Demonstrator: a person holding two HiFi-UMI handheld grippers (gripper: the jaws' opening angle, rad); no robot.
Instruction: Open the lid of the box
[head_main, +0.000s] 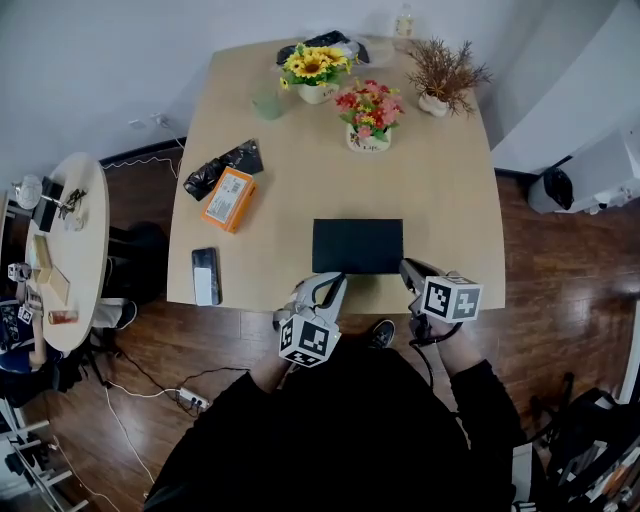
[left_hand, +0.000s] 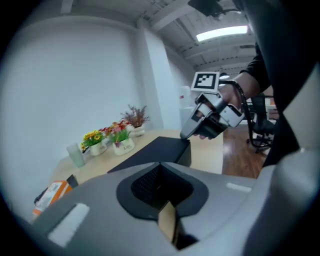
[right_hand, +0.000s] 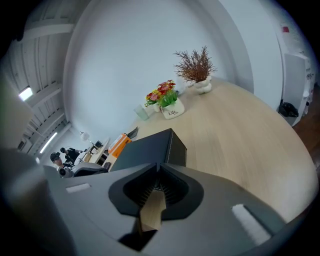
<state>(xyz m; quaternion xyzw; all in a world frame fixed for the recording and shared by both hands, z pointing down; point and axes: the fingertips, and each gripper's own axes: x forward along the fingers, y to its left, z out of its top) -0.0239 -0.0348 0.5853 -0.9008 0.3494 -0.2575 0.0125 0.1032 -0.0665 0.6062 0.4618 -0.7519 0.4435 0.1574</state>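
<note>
A flat black box (head_main: 357, 245) lies closed on the wooden table (head_main: 440, 200), close to its front edge. My left gripper (head_main: 335, 281) is at the box's front left corner, jaws together with nothing between them. My right gripper (head_main: 407, 266) is at the front right corner, also shut and empty. In the left gripper view the box (left_hand: 150, 152) lies just ahead of the closed left gripper (left_hand: 161, 165), and the right gripper (left_hand: 186, 134) tips down onto the far corner of the lid. In the right gripper view the box (right_hand: 145, 147) sits just beyond the shut right gripper (right_hand: 159, 167).
An orange packet (head_main: 230, 198), a black bag (head_main: 222, 168) and a phone (head_main: 205, 275) lie on the table's left side. Yellow flowers (head_main: 315, 70), red flowers (head_main: 370, 110), a dried plant (head_main: 442, 72) and a green cup (head_main: 267, 100) stand at the back. A small round table (head_main: 65, 260) is at the left.
</note>
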